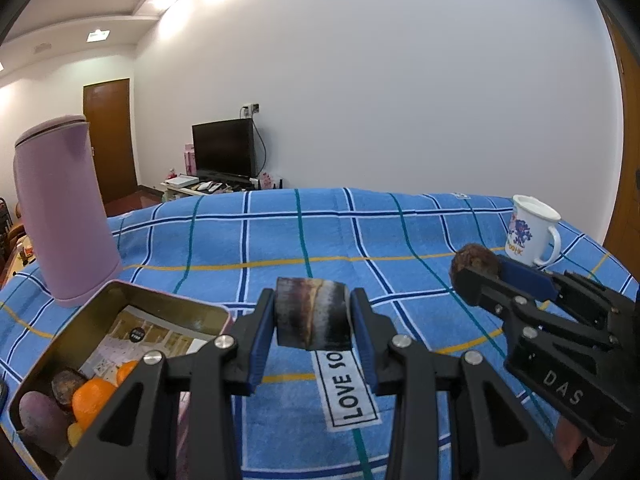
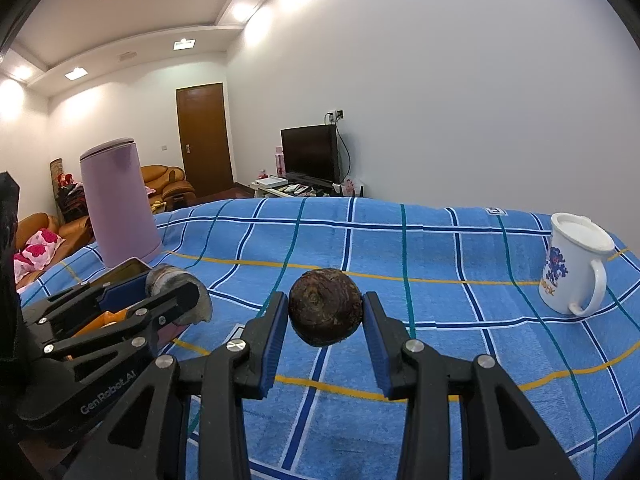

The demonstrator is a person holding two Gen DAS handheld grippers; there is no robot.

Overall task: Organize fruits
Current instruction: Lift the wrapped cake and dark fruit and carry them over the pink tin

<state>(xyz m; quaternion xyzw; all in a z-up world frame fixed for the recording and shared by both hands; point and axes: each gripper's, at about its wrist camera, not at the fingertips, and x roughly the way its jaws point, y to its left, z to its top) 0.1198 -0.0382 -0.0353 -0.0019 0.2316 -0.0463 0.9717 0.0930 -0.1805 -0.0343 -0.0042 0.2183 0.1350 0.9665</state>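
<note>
Left gripper point(image 1: 314, 316) clamped on dark streaked chunk point(image 1: 312, 312), held above blue cloth point(image 1: 280, 240). Tin point(image 1: 68, 340) sits at its 8 o'clock, just beside, so left hand nearer. Right gripper point(image 2: 325, 316) squeezing round brown fruit point(image 2: 325, 307), also aloft, tin well off at 9 o'clock. Count: two pieces held, one per gripper; tin holds maybe five, partly hidden. One purple canister point(image 1: 64, 208), one mug point(image 2: 576, 264).

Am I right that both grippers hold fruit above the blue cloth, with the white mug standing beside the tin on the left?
Not quite: the mug stands alone at the far right, as the right wrist view shows. The purple jug is what stands beside the tin. Both grippers do hold fruit.
</note>
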